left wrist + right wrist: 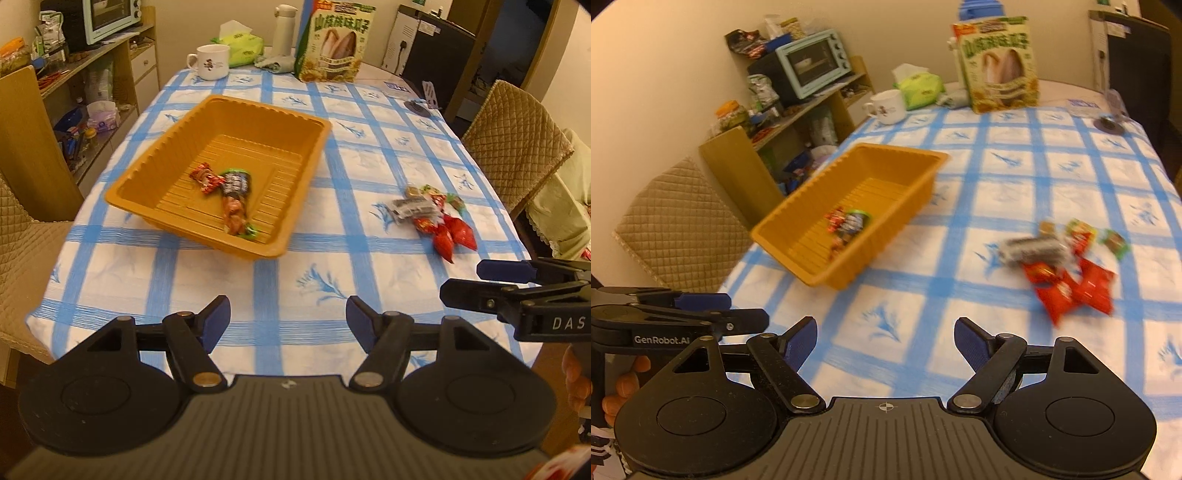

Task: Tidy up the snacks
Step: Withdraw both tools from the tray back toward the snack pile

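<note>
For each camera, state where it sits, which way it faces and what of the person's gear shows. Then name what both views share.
Left wrist: sits on the left gripper, facing forward over the table at the orange tray; the right gripper enters from the right.
Right wrist: sits on the right gripper, facing the same table; the left gripper enters from the left.
Shared: tray, loose snack pile, mug, seed bag.

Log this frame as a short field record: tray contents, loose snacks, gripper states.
tray: orange tray on the checked tablecloth
in tray: two wrapped snacks
loose: pile of snack packets on the cloth, right of the tray, apart from it
left gripper: open, empty
right gripper: open, empty
background: mug, sunflower seed bag
</note>
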Tool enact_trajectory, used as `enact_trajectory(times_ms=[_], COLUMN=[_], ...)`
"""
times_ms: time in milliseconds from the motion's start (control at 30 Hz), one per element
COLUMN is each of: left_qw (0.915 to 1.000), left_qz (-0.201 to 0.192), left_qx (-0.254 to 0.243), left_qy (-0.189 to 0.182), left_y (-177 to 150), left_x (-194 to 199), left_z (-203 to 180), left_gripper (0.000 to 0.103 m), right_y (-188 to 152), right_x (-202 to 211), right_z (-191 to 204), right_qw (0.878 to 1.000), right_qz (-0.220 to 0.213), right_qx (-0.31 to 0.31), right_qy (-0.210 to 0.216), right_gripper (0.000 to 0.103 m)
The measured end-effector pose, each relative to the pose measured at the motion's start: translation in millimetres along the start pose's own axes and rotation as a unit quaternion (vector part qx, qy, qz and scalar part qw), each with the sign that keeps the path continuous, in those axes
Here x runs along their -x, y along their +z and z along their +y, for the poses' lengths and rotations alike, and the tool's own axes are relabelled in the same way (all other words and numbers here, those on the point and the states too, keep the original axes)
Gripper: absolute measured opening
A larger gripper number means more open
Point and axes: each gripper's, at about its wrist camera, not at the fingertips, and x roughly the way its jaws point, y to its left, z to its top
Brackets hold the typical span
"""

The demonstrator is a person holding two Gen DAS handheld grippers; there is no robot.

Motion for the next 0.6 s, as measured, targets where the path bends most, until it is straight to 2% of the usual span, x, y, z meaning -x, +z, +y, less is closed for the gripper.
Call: enact_trajectory(times_ms=[600], left_qw=[0.9974], left_qz=[0.014], left_qx=[-0.061], left_qy=[-0.035], left_y=[7], left_x=[-41], left_z=[-82], left_gripper=[0.067], right_y=[-28], right_x=[36], right_z=[-103], right_qw=[0.993], right_qz=[0.0], right_qx=[-0.082], right_qy=[-0.087], right_gripper=[0.081])
